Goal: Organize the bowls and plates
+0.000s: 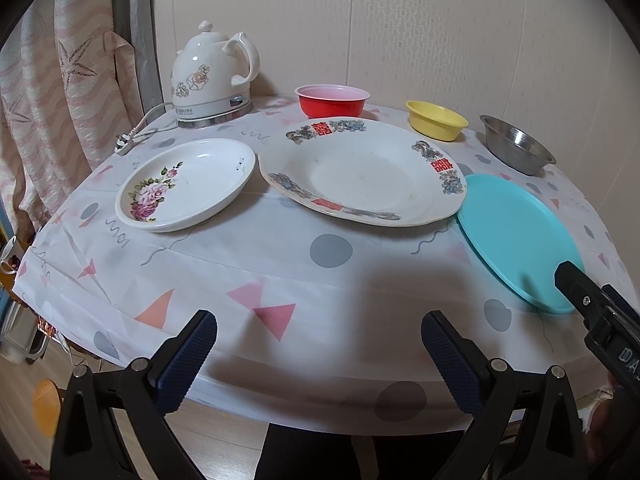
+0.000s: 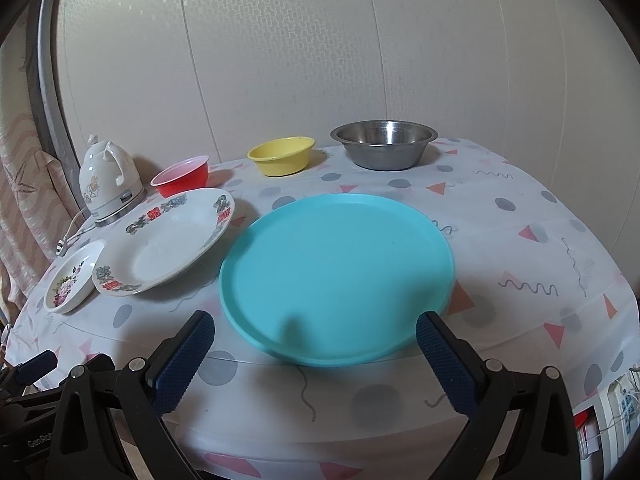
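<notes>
Both of your grippers hang empty with jaws apart, but the right gripper [image 2: 314, 346] faces the teal plate [image 2: 336, 276] squarely, its near rim between the jaws, while the left gripper [image 1: 318, 344] sits further off.

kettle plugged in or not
Unplugged. The kettle stands on its base, and its cord ends in a plug lying loose on the tablecloth, not in any socket.
</notes>
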### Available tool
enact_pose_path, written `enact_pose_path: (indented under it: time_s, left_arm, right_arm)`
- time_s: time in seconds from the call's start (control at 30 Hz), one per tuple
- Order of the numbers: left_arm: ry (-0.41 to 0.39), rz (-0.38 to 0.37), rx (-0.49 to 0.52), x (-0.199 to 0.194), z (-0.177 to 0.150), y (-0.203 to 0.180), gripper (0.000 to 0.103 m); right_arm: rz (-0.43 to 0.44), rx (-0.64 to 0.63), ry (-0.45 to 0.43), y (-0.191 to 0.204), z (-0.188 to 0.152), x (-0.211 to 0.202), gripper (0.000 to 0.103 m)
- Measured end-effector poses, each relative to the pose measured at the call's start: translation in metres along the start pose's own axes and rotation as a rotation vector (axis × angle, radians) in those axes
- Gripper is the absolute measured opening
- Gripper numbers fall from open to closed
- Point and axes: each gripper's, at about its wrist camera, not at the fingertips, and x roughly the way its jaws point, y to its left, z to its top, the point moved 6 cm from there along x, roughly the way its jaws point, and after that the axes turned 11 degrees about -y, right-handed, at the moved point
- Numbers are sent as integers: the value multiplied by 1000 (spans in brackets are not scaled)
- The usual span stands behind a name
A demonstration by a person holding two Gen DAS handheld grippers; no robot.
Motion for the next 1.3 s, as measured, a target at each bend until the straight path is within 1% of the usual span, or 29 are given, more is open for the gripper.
enact_pose_path:
  time_s: [0.13,0.2,0.37,0.47,0.5,0.57,0.63,0.67,0.7,0.73,0.77,0.83,0.9,0.93,1.0,1.03,1.13,1.2,1.23,1.3]
  left_arm:
    - [6,-2,3,1,0,-1,103]
    - [19,-16,4,3,0,-1,103]
    - [32,-41,-8,6,2,0,103]
    - [27,-63,-16,6,6,2,103]
    - [26,-84,-22,6,7,3,103]
    - [23,-176,-75,7,10,5,103]
    - [37,-287,-176,8,12,10,103]
    - [46,-309,-218,9,13,13,103]
    - [52,-313,-268,11,14,18,103]
    - [53,-308,-286,12,15,20,103]
    - [43,-308,-303,13,17,24,103]
    - [8,-320,-301,11,22,26,103]
    - [-47,-297,-262,7,28,28,103]
    - [-74,-256,-226,5,31,29,103]
    - [-100,-200,-169,4,36,29,103]
    - [-98,-186,-157,6,38,31,103]
    - [-58,-163,-167,14,40,35,103]
    - [-36,-198,-186,18,39,37,103]
    - [-42,-204,-199,18,40,39,103]
    - [-68,-184,-196,17,42,42,103]
  right_arm:
    - [-4,-2,-1,0,1,-1,103]
    - [-5,-5,0,-1,0,-1,103]
    - [15,49,-5,-5,2,1,103]
    - [5,60,-9,-9,4,2,103]
    - [2,57,-10,-10,5,3,103]
    - [-10,40,-16,-13,8,3,103]
    - [-14,34,-18,-15,10,4,103]
    - [-8,35,-21,-15,12,4,103]
    - [4,43,-29,-15,13,4,103]
    - [20,46,-37,-15,15,4,103]
    - [38,53,-51,-14,17,4,103]
    - [71,45,-81,-12,22,1,103]
    - [110,26,-128,-8,29,-1,103]
    - [135,13,-146,-5,32,-2,103]
    - [161,-9,-180,-1,39,-3,103]
    - [162,-28,-196,2,42,-3,103]
    - [157,-55,-179,7,48,1,103]
    - [148,-57,-145,5,48,9,103]
    - [148,-56,-126,4,48,13,103]
    - [152,-43,-98,2,48,20,103]
